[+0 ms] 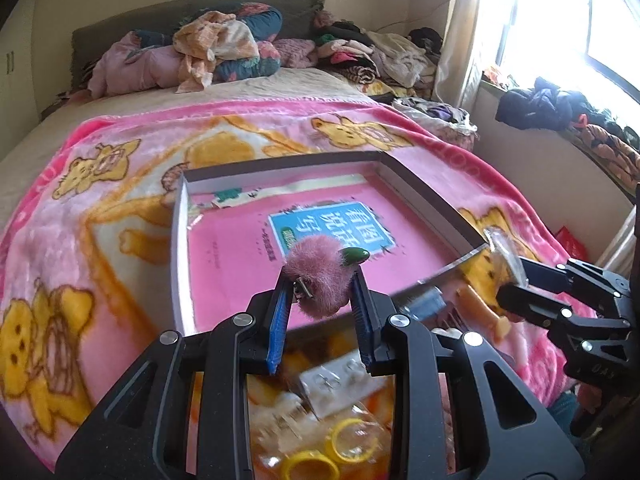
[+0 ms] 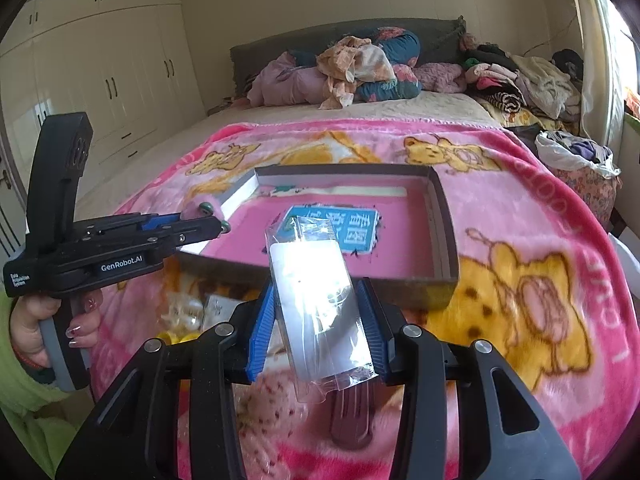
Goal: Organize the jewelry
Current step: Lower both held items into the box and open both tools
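Pink fleece blanket [image 1: 120,208] with yellow bear print covers the near end of the bed [image 2: 420,108]; a heap of clothes and bedding [image 2: 360,68] sits at the headboard end.

Shallow cardboard tray [image 1: 432,196] lies flat on the blanket. Pink book [image 1: 248,264] with a blue label lies inside it, filling most of the floor.

Left gripper [image 1: 320,276]: fingers narrow, clamped on a pink fuzzy hair clip [image 1: 320,280]. Metal clasp shows against the left blue pad, a green bead [image 1: 355,255] sticks out top right. Clip is held in the air over the tray's near edge, clear of the book. In the right wrist view a hand [image 2: 48,320] in a green sleeve grips this gripper's handle.

Right gripper [image 2: 320,288]: fingers partly closed, clamped on a clear plastic packet [image 2: 316,304] with a white card inside. Glare washes out the card, so its contents cannot be read. Packet is held up in front of the tray's near wall, tilted.

Small stuff loose on the blanket below both grippers, blurred: 2 yellow rings [image 1: 332,448], a white card with studs [image 1: 340,380], a dark pink comb [image 2: 352,416].
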The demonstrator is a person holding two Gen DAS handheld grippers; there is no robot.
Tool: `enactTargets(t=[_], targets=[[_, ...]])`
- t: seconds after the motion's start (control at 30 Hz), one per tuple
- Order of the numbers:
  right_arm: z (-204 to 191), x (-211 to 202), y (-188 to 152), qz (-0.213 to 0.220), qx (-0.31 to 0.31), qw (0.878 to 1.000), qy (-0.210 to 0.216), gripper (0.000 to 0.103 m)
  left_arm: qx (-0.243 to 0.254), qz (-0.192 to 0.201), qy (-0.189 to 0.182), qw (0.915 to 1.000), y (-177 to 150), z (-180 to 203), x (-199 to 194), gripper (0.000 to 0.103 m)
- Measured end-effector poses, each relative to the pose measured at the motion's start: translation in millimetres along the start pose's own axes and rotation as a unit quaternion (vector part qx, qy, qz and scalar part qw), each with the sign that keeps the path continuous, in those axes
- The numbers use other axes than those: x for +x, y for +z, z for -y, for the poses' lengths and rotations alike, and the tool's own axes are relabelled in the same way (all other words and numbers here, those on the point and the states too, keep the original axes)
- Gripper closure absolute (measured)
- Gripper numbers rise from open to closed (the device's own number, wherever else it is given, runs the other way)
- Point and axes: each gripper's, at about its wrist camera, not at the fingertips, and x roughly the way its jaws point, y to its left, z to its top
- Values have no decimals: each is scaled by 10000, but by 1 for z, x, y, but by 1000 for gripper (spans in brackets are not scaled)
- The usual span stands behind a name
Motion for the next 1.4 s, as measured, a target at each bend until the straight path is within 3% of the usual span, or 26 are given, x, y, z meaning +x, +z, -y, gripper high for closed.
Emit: enactTargets(t=[0.53, 1.27, 1.4], targets=[[34, 56, 38, -205, 243, 9991, -275, 64, -158, -188, 241, 9994, 19, -31, 51, 82], [65, 111, 35, -675, 437, 9936, -795, 62, -118, -546, 109, 9984, 13, -31, 90, 81], [66, 108, 34, -628, 508, 9938, -766, 54, -133, -536, 109, 9984, 13, -30, 91, 81]])
